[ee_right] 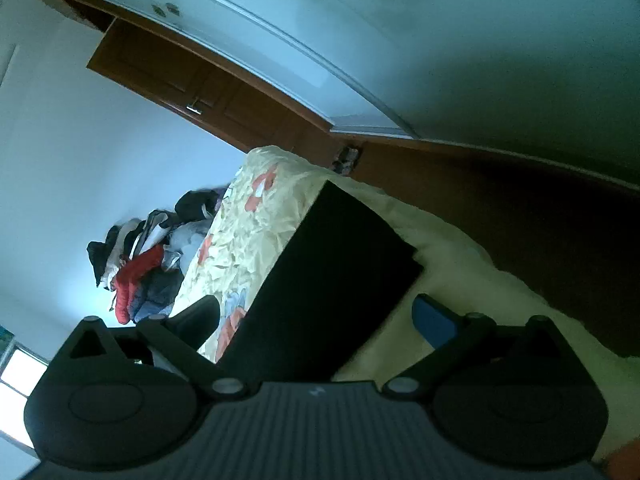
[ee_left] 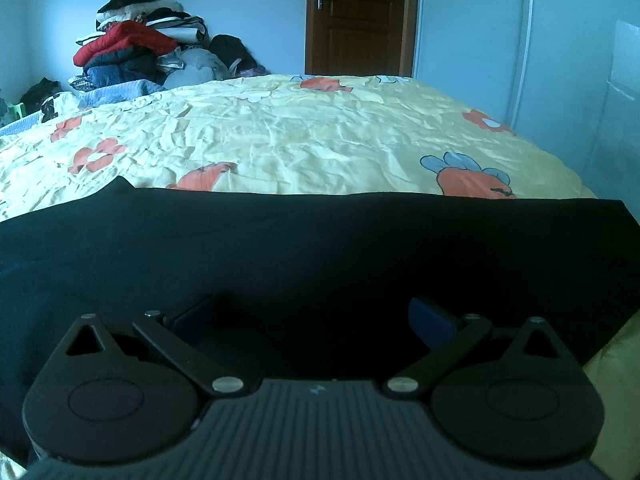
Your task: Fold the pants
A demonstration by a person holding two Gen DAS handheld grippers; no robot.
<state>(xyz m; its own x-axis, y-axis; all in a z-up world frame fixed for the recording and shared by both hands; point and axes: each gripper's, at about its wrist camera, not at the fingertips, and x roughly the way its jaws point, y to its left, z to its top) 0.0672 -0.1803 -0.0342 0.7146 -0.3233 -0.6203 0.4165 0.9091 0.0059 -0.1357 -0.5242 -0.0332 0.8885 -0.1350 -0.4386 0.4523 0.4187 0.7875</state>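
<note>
Black pants point(ee_left: 312, 248) lie flat in a wide band across the near part of the bed point(ee_left: 304, 136), their far edge straight. My left gripper point(ee_left: 314, 320) hovers low over the cloth, open, nothing between its blue-padded fingers point(ee_left: 432, 320). In the right wrist view the camera is rolled sideways; the same pants point(ee_right: 328, 280) show as a dark rectangle on the bed point(ee_right: 260, 216) near its side edge. The right gripper point(ee_right: 316, 316) is open just short of the pants' near end, not holding them.
The bed has a yellow sheet with orange flower prints. A tall heap of clothes point(ee_left: 140, 44) is stacked at the far left against the wall. A brown wooden door point(ee_left: 356, 16) stands beyond the bed, and a white wardrobe point(ee_left: 520, 40) lines the right side.
</note>
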